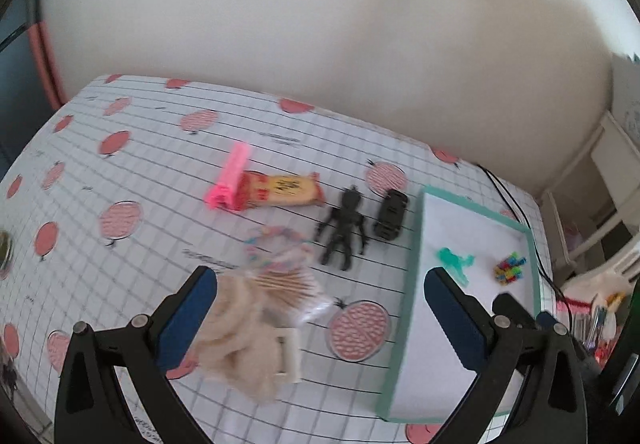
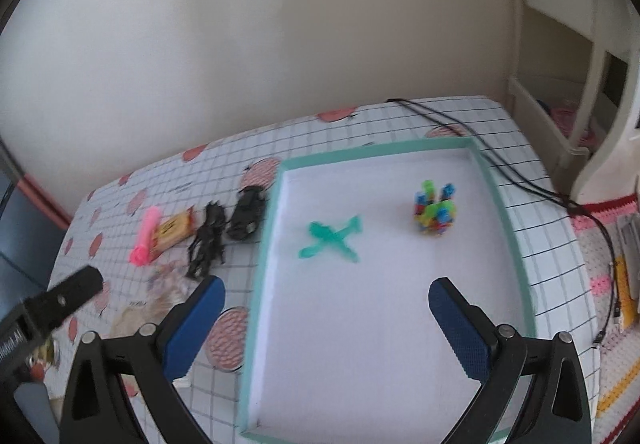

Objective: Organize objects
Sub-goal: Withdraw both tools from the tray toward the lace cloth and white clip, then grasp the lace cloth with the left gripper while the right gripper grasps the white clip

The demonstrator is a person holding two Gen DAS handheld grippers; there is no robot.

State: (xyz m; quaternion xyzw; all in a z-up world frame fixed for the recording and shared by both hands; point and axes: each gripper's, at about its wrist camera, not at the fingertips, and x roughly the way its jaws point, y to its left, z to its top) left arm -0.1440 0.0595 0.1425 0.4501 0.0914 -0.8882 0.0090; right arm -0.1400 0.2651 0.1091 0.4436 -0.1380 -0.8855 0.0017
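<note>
Both my tools, left (image 1: 320,300) and right (image 2: 326,304), are released; next, grasp the beige bundle (image 1: 244,332) for the tray (image 1: 412,256).

Black tongs (image 2: 326,318); blue ribbed pads (image 2: 460,328); silver screws.

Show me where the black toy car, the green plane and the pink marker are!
black toy car (image 2: 247,215), right wrist view, on its roof.
green toy plane (image 2: 333,239), right wrist view, where wings cross the body.
pink marker (image 1: 232,175), left wrist view, middle of its barrel.
</note>
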